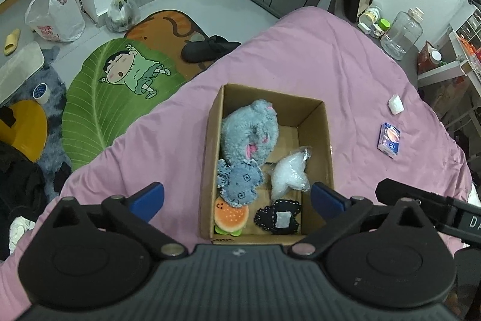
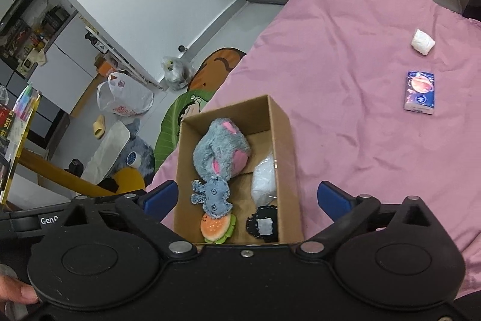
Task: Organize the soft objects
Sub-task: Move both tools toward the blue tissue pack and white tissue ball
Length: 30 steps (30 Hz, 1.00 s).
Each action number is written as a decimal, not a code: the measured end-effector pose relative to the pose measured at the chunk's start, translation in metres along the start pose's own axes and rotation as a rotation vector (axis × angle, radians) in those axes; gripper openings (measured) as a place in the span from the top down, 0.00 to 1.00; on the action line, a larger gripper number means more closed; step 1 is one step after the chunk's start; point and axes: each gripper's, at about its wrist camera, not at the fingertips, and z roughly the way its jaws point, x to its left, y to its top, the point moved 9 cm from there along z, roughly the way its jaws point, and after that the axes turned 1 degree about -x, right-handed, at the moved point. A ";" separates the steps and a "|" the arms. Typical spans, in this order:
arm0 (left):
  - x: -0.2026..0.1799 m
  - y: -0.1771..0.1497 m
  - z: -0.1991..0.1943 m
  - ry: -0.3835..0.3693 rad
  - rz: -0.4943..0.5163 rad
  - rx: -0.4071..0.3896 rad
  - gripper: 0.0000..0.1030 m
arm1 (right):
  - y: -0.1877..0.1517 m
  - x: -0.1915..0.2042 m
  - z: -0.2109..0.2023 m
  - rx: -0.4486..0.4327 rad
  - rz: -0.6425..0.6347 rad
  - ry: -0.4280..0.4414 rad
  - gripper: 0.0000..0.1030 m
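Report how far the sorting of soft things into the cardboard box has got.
Done: the cardboard box holds a grey plush, a denim toy, a burger plush, a clear bag and a black patch. In hand: nothing; left gripper and right gripper are open. Possibly left: the white wad and tissue pack on the bedspread.

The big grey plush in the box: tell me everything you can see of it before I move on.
The big grey plush is shaggy grey fur with pink patches, apparently ears or paws, lying curled on its side. It fills the far left part of the cardboard box, against the left wall. The small blue-grey felt toy touches its near end. The clear bag of white stuffing lies beside it; contact is unclear. No gripper touches it.
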 end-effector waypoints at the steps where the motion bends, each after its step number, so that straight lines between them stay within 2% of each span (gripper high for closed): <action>1: -0.001 0.000 -0.001 0.001 0.001 -0.001 0.00 | 0.000 -0.001 -0.002 0.004 -0.006 0.003 0.03; 17: -0.036 -0.004 -0.009 -0.008 0.026 -0.033 0.00 | 0.002 -0.033 -0.035 -0.044 -0.042 0.024 0.03; 22: -0.061 -0.003 -0.007 0.002 0.072 -0.046 0.00 | 0.002 -0.051 -0.042 -0.060 -0.045 0.010 0.00; 30: -0.096 0.002 0.003 -0.019 0.084 -0.045 0.00 | 0.007 -0.083 -0.056 -0.105 -0.016 -0.009 0.00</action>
